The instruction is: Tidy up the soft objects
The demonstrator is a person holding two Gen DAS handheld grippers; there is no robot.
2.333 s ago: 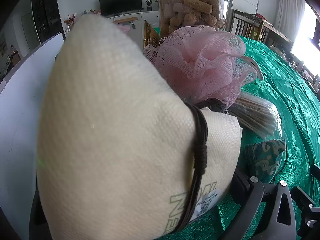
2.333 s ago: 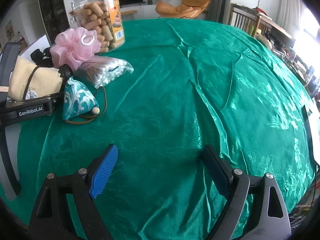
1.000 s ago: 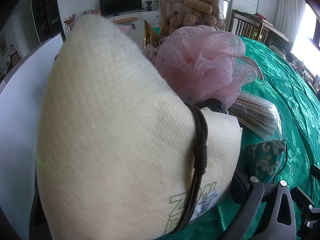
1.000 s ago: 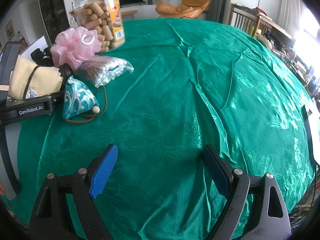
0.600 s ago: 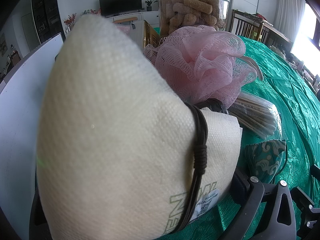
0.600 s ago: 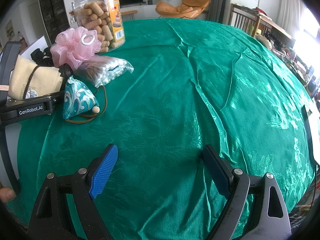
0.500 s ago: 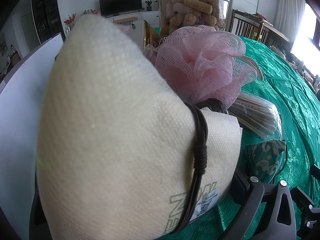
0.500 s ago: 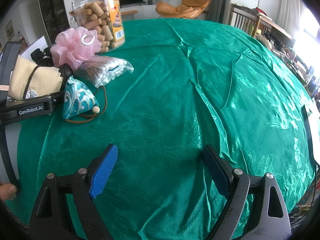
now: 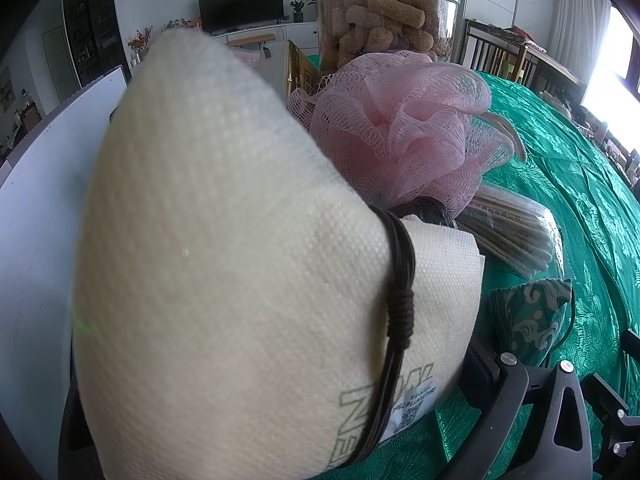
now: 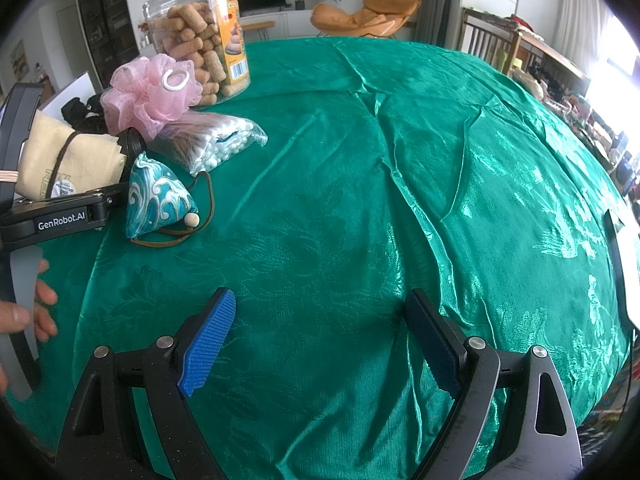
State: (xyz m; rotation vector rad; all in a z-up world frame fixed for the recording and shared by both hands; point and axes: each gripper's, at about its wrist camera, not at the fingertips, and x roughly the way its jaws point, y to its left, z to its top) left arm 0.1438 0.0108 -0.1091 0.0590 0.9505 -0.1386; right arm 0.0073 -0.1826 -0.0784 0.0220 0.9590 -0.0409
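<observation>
Nearest, the right gripper [image 10: 318,340] hovers over the green tablecloth [image 10: 400,200] with its blue-padded jaws spread wide and nothing between them. Off to the left, the left gripper [image 9: 260,400] has the cream cloth bag [image 9: 224,264] between its fingers, pressed from both sides, a brown cord [image 9: 396,312] wound around it. Just beside it sits a teal patterned pouch [image 10: 160,200], then a packet of cotton swabs [image 10: 216,144], a pink mesh pouf [image 10: 152,94], and farthest a clear jar of biscuits [image 10: 200,40].
</observation>
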